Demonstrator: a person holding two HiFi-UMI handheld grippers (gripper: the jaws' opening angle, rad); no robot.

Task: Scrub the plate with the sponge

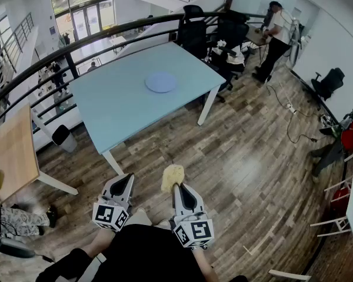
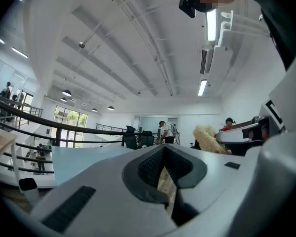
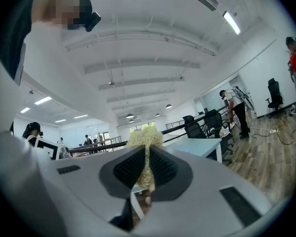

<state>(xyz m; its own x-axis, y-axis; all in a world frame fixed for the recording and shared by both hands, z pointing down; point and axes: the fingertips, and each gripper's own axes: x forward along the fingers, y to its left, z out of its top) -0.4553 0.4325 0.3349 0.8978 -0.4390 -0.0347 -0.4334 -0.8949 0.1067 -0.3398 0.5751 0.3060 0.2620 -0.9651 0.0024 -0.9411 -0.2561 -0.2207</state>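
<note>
Close in at 6 o'clock of the head view, the person holds both grippers low in front of the body, marker cubes toward the camera and jaws pointing away.

The left gripper (image 1: 124, 180) sits at about 7 o'clock. In the left gripper view, the left gripper (image 2: 164, 153) has its jaws drawn together with only a thin slit between the ribbed pads. Nothing is caught in them.

Just to the right of it, the right gripper (image 1: 175, 188) is clamped on the sponge (image 1: 172, 175), a pale yellow, shaggy tuft that sticks out past the jaw tips. In the right gripper view, the right gripper (image 3: 147, 154) pinches the sponge (image 3: 145, 136) between its pads, and the frayed top fans out above them. The sponge (image 2: 207, 138) also shows from the left gripper view, at 3 o'clock of the left jaws.

Bare wooden floor (image 1: 253, 157) lies beyond the grippers.

Farther out toward 12 o'clock stands a light blue table (image 1: 123, 104). The plate (image 1: 160, 81), round and pale blue, lies flat near the table's far side, well apart from both grippers.

A wooden table (image 1: 12, 151) sits at 9 o'clock.

Farthest off, black office chairs (image 1: 193, 31) stand behind the blue table. A person (image 1: 275, 37) stands at a desk toward 1 o'clock, and a dark railing (image 1: 76, 46) curves from 9 to 12 o'clock.
</note>
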